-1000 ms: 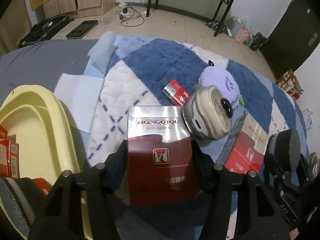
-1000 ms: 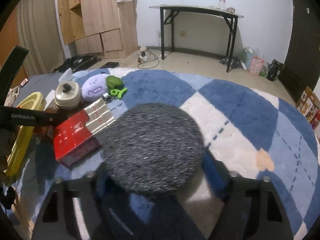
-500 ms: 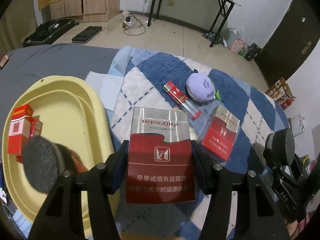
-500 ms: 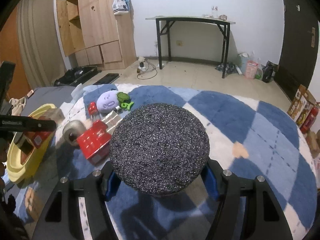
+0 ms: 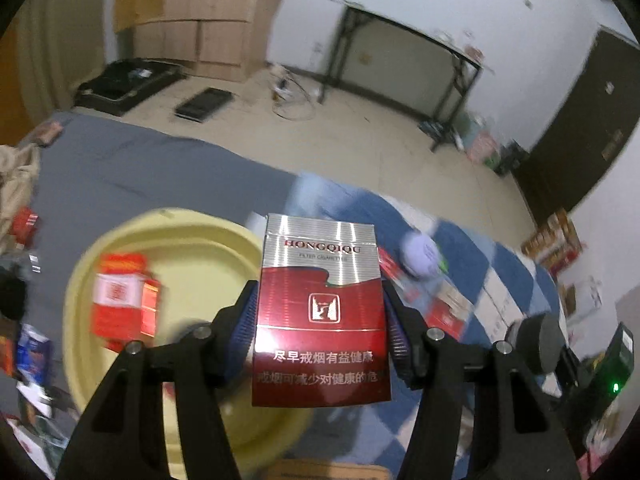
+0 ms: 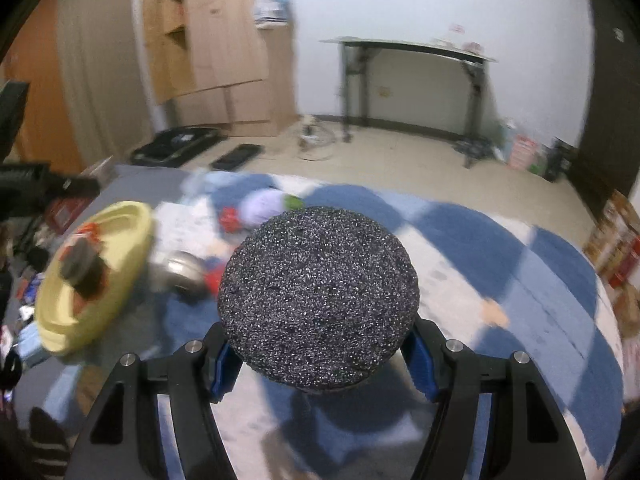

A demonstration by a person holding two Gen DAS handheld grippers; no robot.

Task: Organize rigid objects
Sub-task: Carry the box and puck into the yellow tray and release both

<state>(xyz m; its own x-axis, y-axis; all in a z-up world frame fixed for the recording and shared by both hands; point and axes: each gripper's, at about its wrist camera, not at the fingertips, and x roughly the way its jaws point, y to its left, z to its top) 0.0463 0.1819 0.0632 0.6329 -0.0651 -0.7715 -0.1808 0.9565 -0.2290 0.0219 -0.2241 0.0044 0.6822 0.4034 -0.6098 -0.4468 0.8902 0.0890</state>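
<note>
My left gripper (image 5: 320, 328) is shut on a red and silver cigarette pack (image 5: 320, 304), held in the air above the right edge of a yellow tray (image 5: 200, 248). A red and white box (image 5: 122, 300) lies in that tray. My right gripper (image 6: 320, 356) is shut on a round dark speckled disc (image 6: 318, 298), held above the blue and white rug (image 6: 500, 264). The yellow tray (image 6: 124, 224) is at the left of the right wrist view, with a dark round object (image 6: 78, 262) in it.
A lilac plush (image 5: 418, 254), more red packs (image 5: 444, 312) and a round metal tin (image 6: 182, 270) lie on the rug. Small clutter (image 5: 28, 352) sits left of the tray on a grey mat (image 5: 140, 168). A black table (image 6: 408, 80) and wooden cabinets (image 6: 224, 48) stand behind.
My left gripper has swung left and tilted up with the pack, nearer over the tray. My right gripper has risen and turned slightly with the disc. Both views are motion-blurred.
</note>
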